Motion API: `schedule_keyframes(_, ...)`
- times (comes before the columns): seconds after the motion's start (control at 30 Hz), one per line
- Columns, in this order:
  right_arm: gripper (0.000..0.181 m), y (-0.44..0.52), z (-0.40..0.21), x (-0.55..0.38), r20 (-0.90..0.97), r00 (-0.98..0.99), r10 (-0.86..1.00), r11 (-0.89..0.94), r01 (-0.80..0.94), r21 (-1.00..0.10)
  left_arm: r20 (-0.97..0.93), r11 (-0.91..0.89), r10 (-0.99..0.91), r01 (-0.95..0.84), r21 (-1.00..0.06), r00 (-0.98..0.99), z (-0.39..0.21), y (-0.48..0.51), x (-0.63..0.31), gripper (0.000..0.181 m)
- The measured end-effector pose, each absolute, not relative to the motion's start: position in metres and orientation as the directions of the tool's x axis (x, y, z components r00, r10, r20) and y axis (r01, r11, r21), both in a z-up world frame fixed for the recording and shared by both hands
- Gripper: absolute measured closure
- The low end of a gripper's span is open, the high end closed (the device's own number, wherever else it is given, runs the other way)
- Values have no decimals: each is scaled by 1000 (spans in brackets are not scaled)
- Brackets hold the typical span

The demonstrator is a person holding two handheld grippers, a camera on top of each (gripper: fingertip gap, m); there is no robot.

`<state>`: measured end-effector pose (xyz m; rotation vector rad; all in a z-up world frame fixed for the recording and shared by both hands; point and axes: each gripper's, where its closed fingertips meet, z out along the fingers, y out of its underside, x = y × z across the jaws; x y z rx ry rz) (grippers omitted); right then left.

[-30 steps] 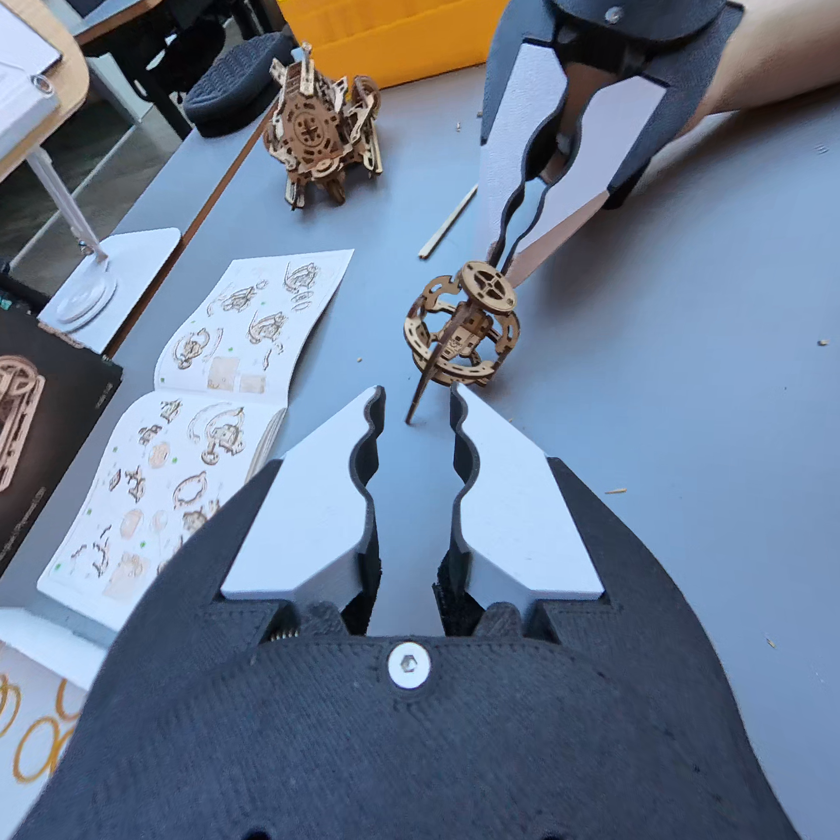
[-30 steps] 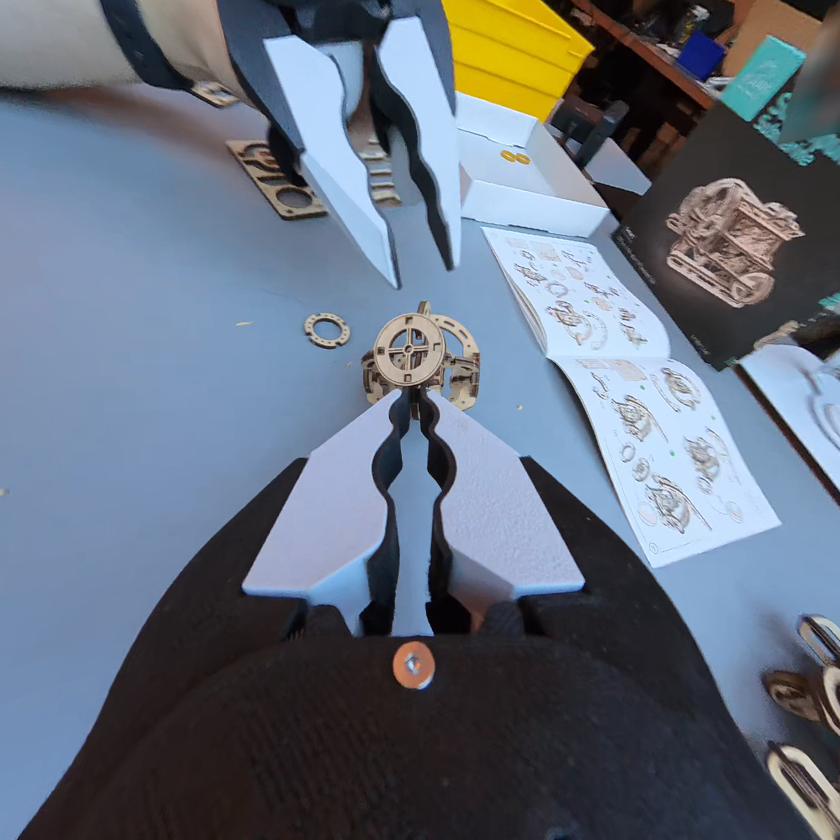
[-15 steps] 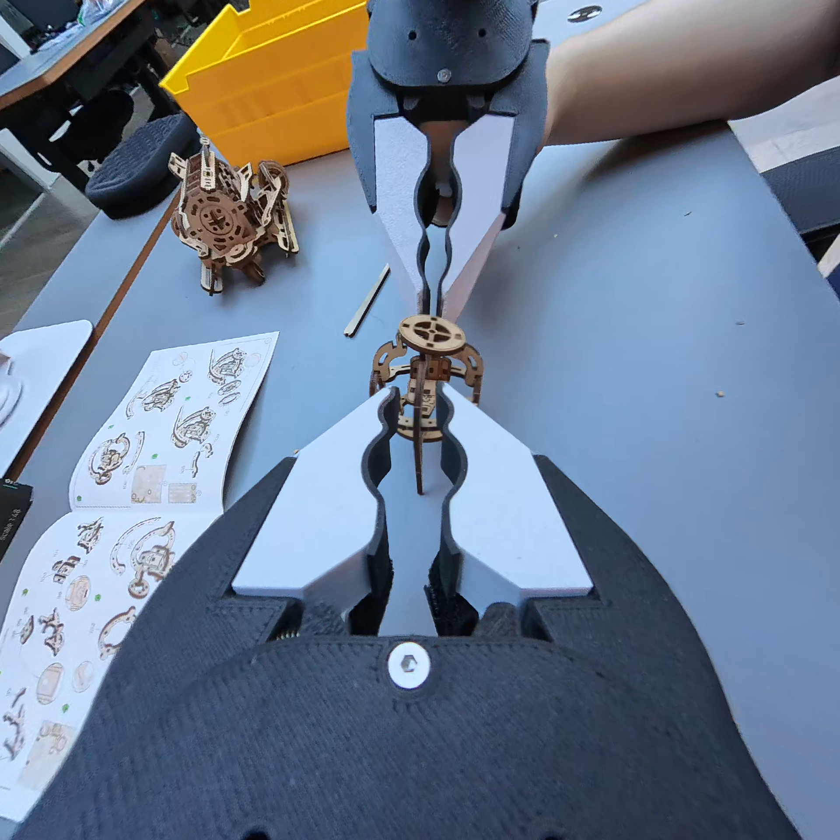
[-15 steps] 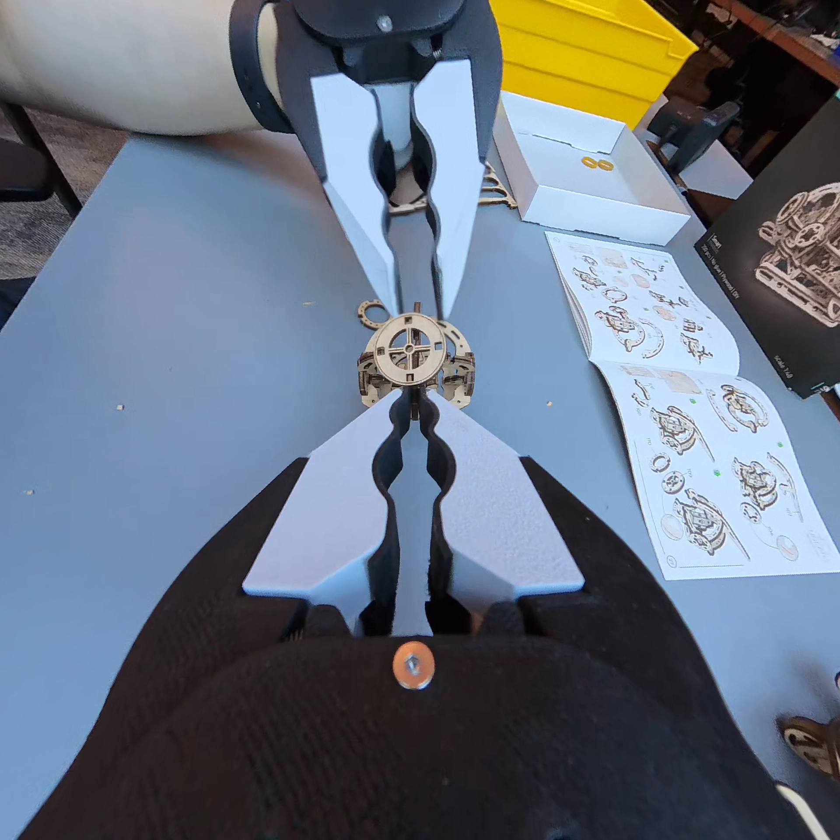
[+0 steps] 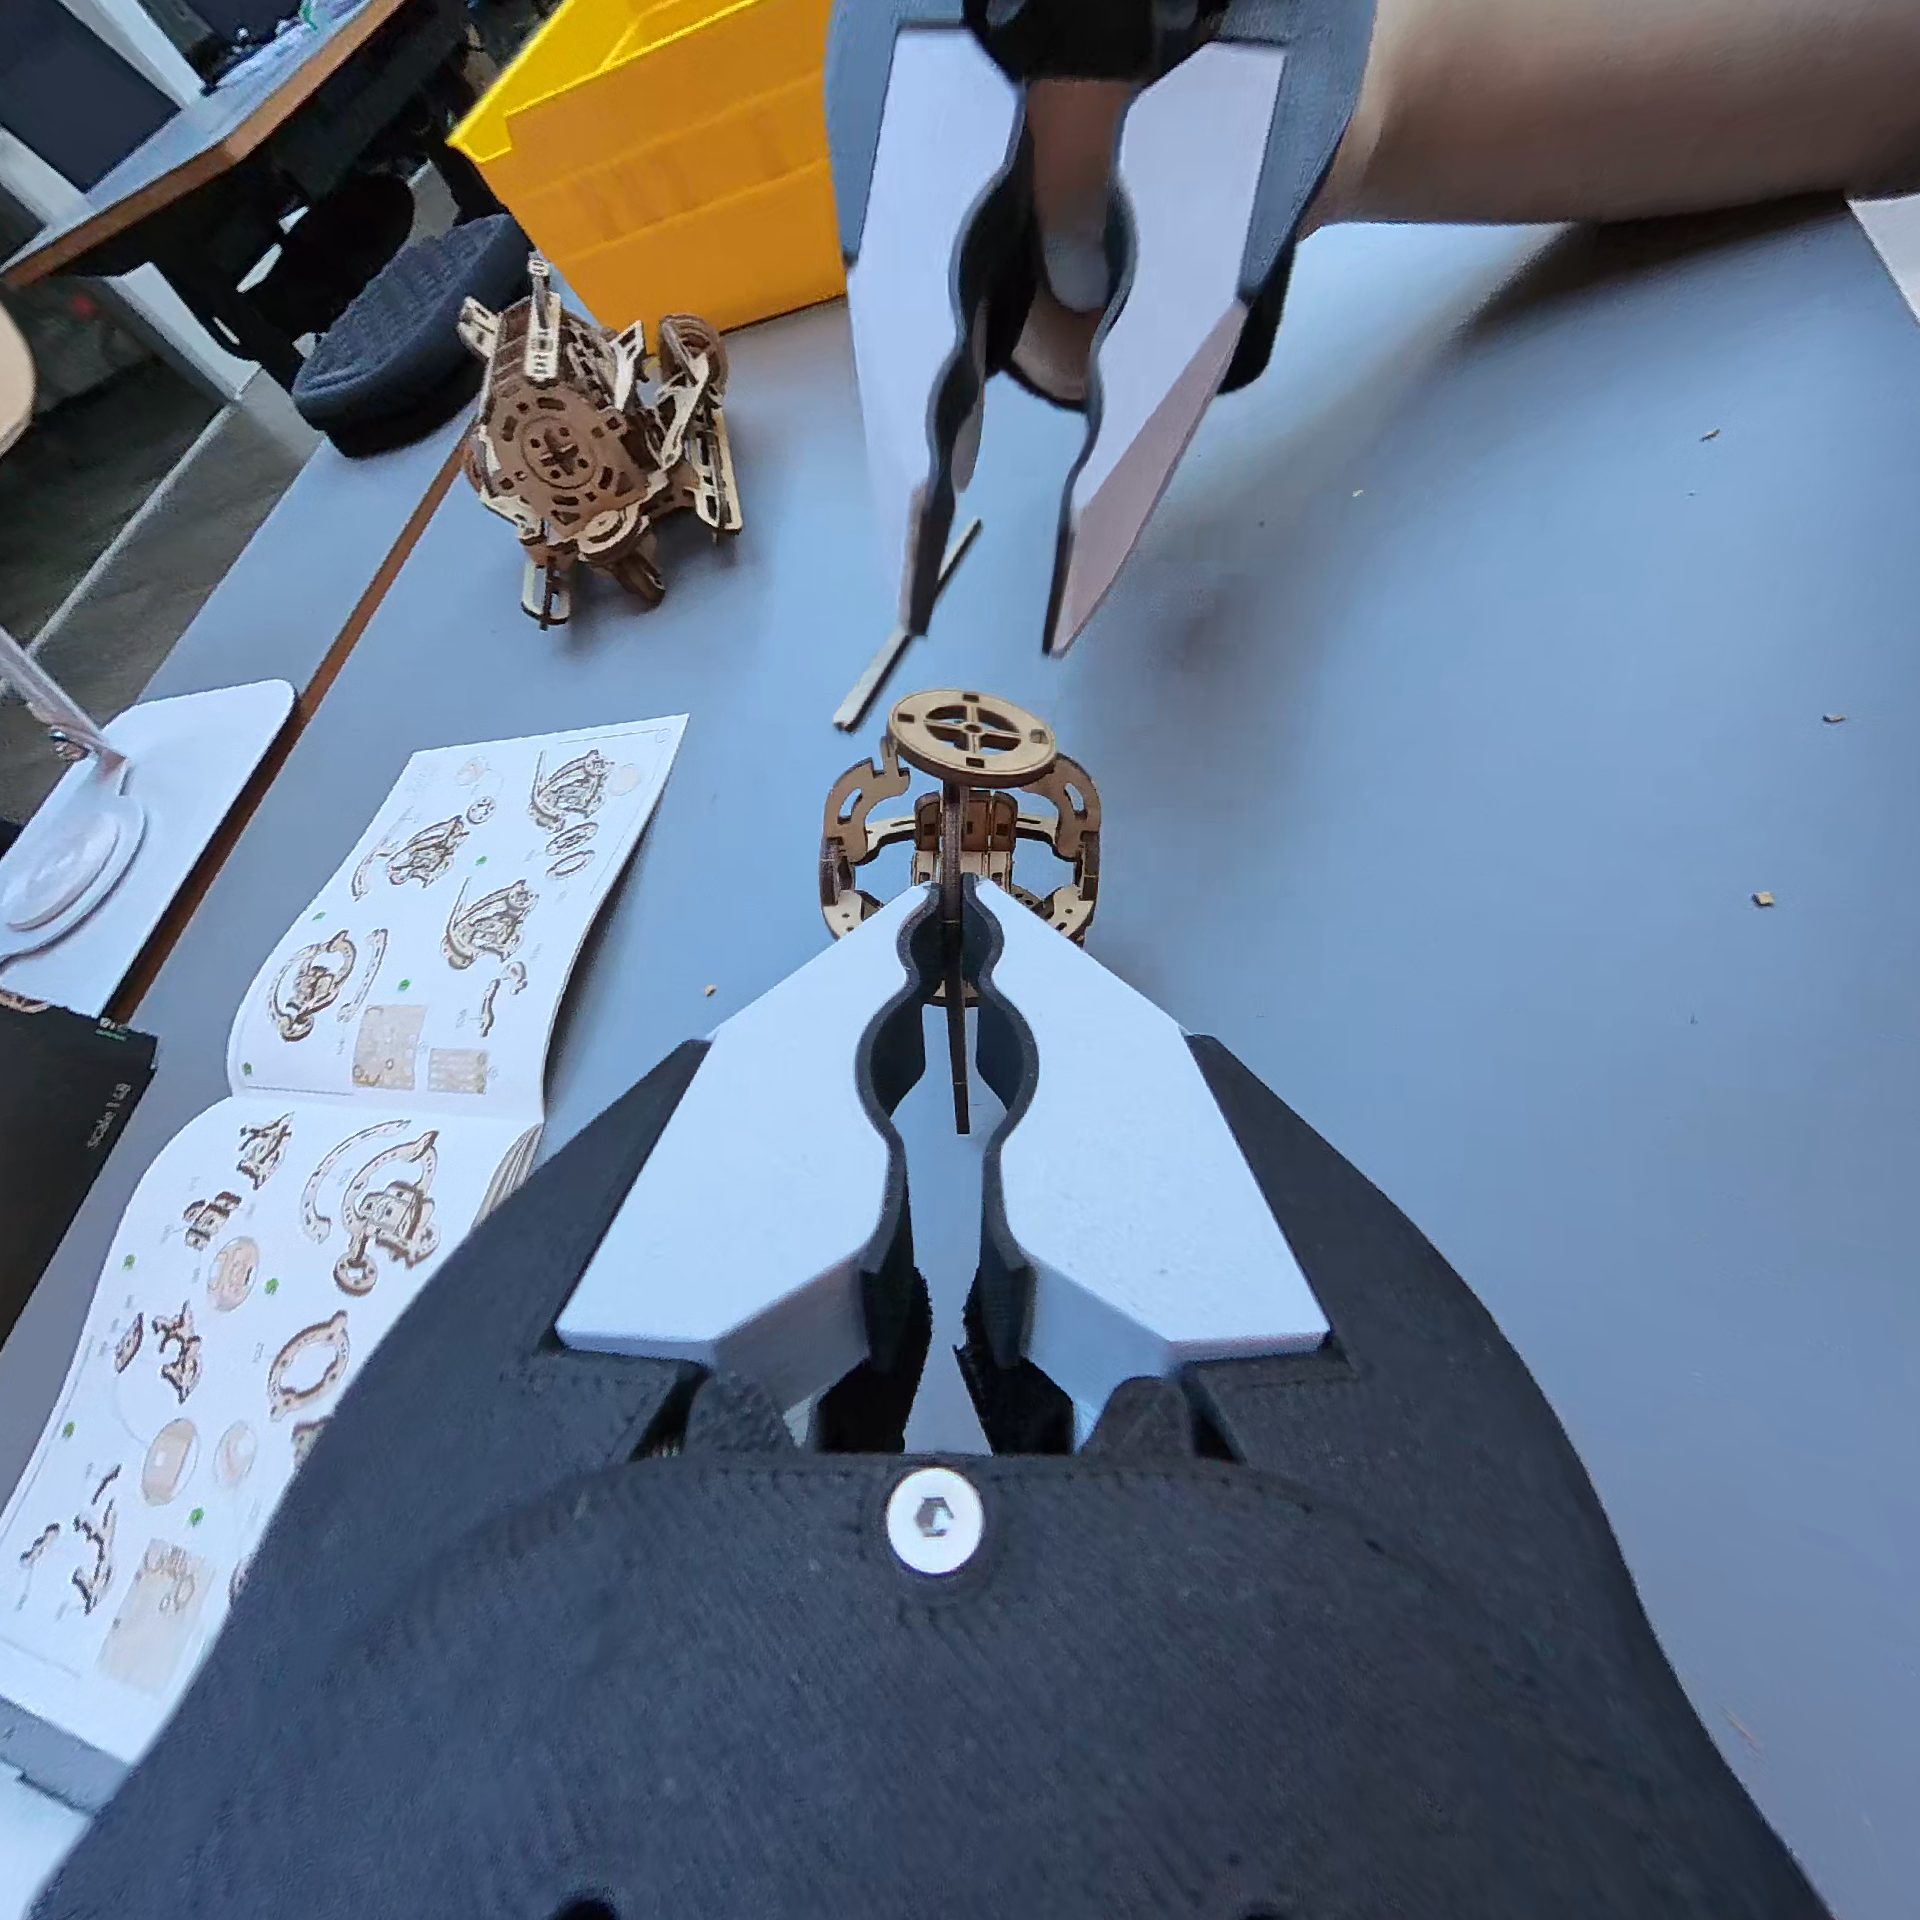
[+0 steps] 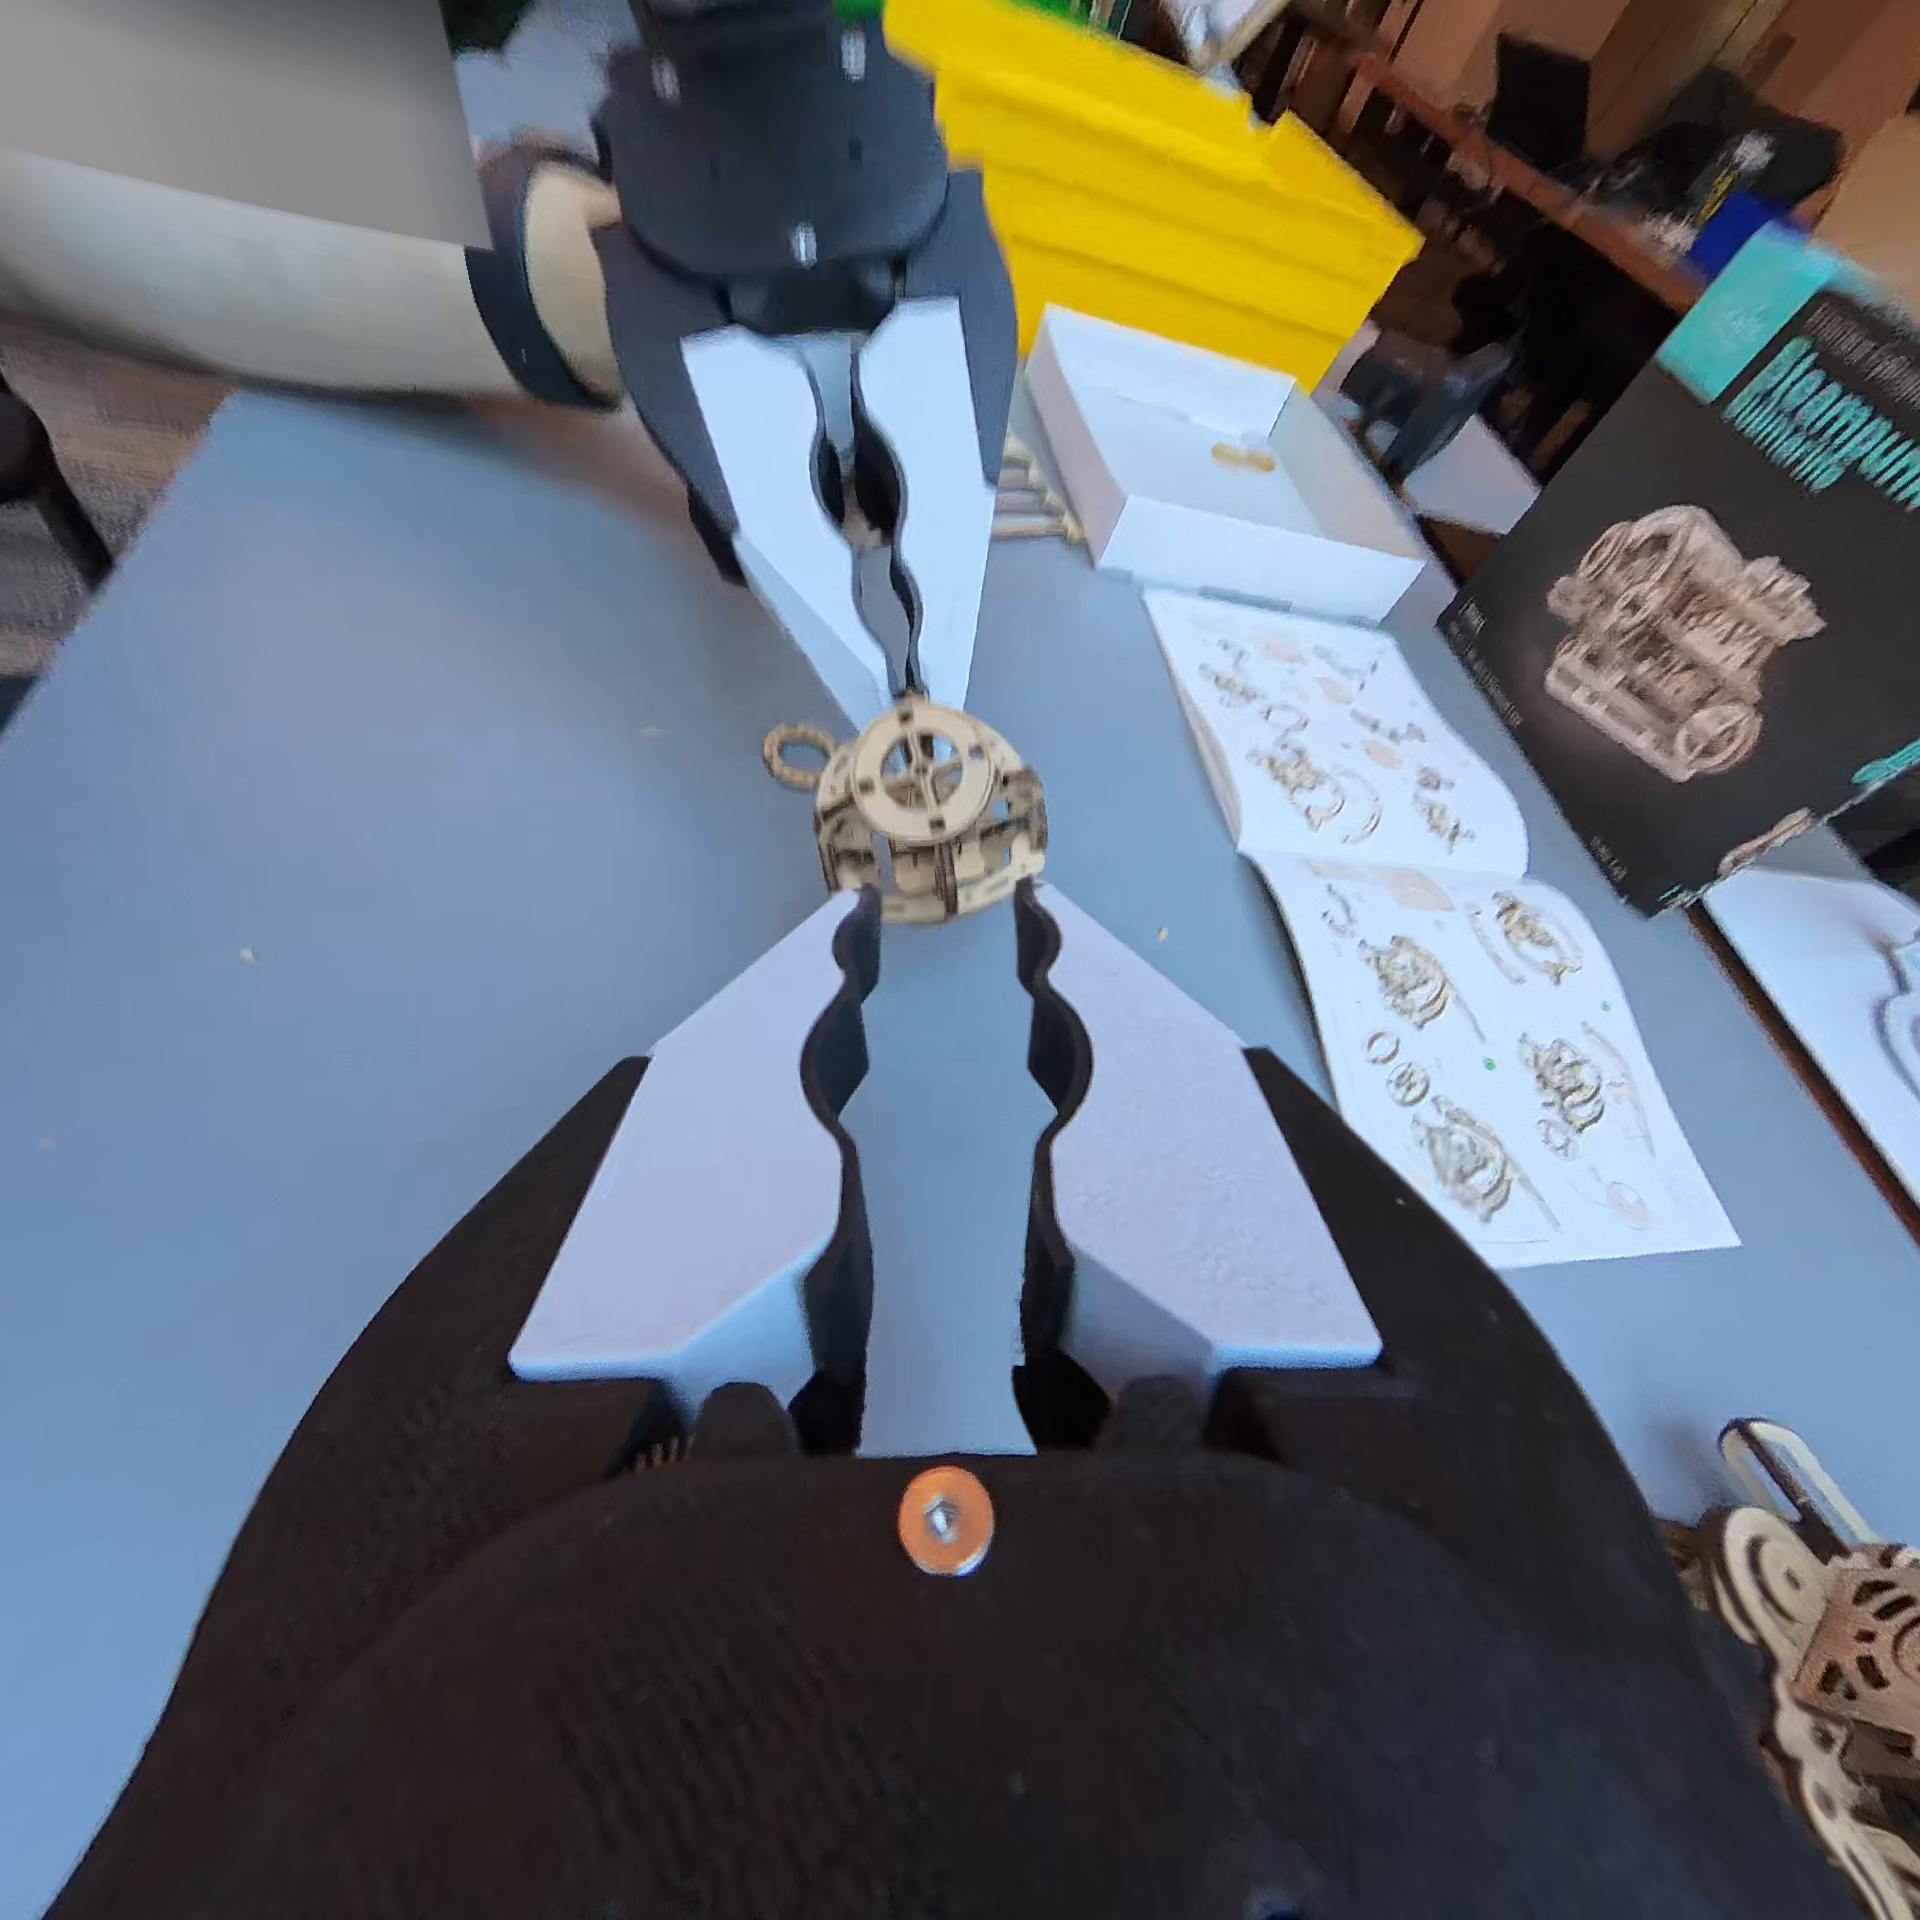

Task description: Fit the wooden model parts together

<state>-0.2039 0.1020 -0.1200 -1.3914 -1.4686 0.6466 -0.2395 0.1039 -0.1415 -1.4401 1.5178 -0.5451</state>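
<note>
Centrally, between the two facing grippers, a small wooden cage-like subassembly (image 5: 961,831) is held above the grey table (image 5: 1507,935). It is built from pale laser-cut plywood: curved notched ribs form a rounded cage around a small inner block, and a spoked disc (image 5: 971,740) caps the top. A thin flat wooden strip (image 5: 956,997) runs through it, its long axis lying along the left gripper's fingers and pointing back toward the left wrist camera, where its free end sits in the hollow between the fingers. The left gripper (image 5: 948,896) is closed on this strip, its tips nearly meeting around it. The right gripper (image 6: 948,902) is seen parted, with its tips just at the near side of the cage in the right wrist view; whether they touch it cannot be told, as that view is blurred. To the left gripper's left, an open instruction booklet (image 5: 343,1091) lies flat, and a larger assembled wooden model (image 5: 597,457) stands farther off near a yellow bin (image 5: 665,177). A loose wooden ring (image 6: 795,750) lies beside the cage.
</note>
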Motion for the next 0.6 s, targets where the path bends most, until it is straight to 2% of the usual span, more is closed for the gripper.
schedule_keyframes(0.07,149,95,-99,-209,296,141,945,228,366,-902,-327,208,-933,-521,-828,149,-140,104,-240,181)
schedule_keyframes(0.17,144,89,-90,-223,388,146,910,309,386,-869,-370,233,-915,-541,-808,160,-137,102,-237,181)
schedule_keyframes(0.4,152,87,-105,-232,524,117,843,415,478,-774,-400,252,-902,-555,-793,161,-134,93,-230,181)
schedule_keyframes(0.6,153,87,-103,-233,518,130,846,404,477,-780,-386,237,-905,-539,-808,180,-130,94,-231,181)
